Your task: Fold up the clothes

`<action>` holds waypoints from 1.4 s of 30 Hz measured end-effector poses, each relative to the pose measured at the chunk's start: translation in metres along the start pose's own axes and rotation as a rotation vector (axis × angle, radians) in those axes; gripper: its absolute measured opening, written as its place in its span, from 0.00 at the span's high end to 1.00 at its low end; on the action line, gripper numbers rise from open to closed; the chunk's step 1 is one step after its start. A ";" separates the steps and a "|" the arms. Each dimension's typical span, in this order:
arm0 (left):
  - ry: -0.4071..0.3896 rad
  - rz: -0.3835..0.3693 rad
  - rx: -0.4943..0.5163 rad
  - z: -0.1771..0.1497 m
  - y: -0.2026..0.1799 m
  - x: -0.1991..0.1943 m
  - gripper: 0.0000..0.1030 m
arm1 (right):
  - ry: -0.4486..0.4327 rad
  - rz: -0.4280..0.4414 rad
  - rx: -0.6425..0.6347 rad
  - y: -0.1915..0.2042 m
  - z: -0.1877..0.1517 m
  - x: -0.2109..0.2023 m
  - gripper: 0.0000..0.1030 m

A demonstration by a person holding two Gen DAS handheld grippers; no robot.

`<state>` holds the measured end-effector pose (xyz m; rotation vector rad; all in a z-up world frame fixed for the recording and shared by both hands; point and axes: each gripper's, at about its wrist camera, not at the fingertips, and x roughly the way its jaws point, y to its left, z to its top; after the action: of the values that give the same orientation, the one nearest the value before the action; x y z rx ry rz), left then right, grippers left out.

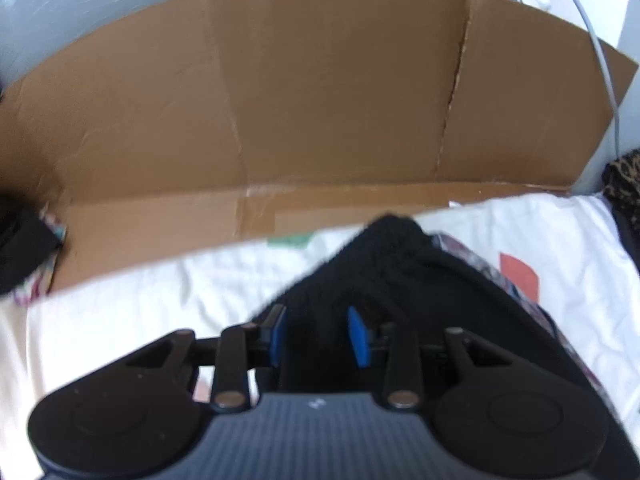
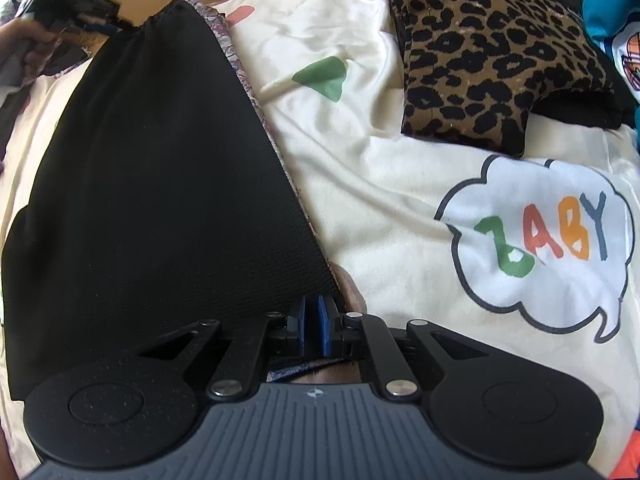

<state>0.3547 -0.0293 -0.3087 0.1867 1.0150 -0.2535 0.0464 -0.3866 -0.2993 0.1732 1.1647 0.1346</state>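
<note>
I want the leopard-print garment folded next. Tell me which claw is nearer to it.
Right. The right claw, shut on the black garment, has the leopard-print garment lying ahead to its right. From the left claw, only a sliver shows at the far right edge.

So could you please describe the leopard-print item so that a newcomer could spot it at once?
Start from the cream bedsheet with the cartoon BABY speech bubble. Just beyond that bubble, toward the far right edge, lies the folded leopard-print garment. It alone has black spots on tan; the black garment beside it is plain.
</note>
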 end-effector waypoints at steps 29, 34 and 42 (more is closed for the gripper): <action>0.056 0.011 -0.050 -0.032 -0.016 -0.055 0.54 | -0.022 0.083 0.087 -0.017 -0.003 -0.015 0.87; 0.147 0.068 -0.031 -0.032 -0.023 -0.012 0.56 | -0.024 0.107 0.108 -0.023 -0.007 -0.018 0.87; 0.223 0.095 0.017 -0.048 -0.035 0.013 0.56 | -0.056 0.112 0.118 -0.031 -0.005 -0.035 0.85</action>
<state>0.3118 -0.0509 -0.3457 0.2826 1.2215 -0.1570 0.0284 -0.4232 -0.2767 0.3441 1.1082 0.1589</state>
